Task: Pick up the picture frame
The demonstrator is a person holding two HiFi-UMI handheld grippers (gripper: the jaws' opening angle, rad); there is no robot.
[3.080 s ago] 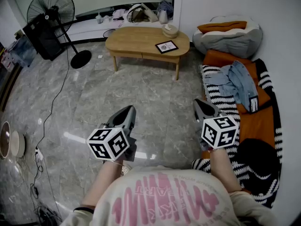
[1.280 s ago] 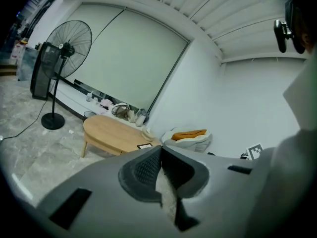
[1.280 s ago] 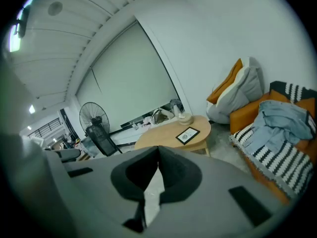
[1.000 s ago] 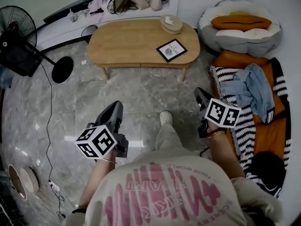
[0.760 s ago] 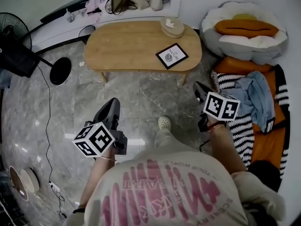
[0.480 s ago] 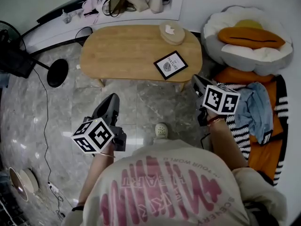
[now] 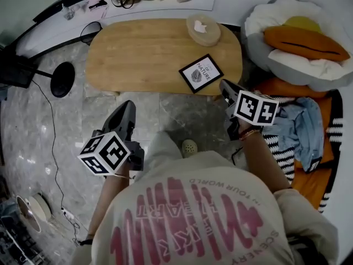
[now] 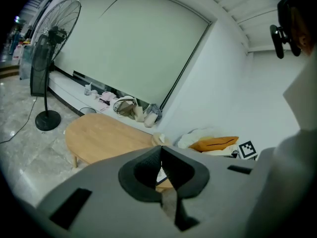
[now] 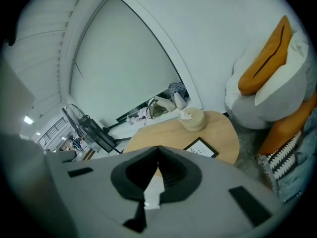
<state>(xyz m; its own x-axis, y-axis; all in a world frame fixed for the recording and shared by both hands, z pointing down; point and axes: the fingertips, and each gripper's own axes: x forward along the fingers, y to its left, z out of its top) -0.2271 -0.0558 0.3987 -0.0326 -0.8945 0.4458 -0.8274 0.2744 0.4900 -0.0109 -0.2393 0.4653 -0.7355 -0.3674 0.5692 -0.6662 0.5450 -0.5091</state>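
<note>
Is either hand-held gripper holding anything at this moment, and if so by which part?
Nothing is held. The left hand-held gripper and right hand-held gripper are both shut and empty; the picture frame lies untouched on the table.

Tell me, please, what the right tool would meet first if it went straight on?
Probably the wooden table, on its bare top, with the picture frame lying just right of that line in the right gripper view; depth is unclear.
</note>
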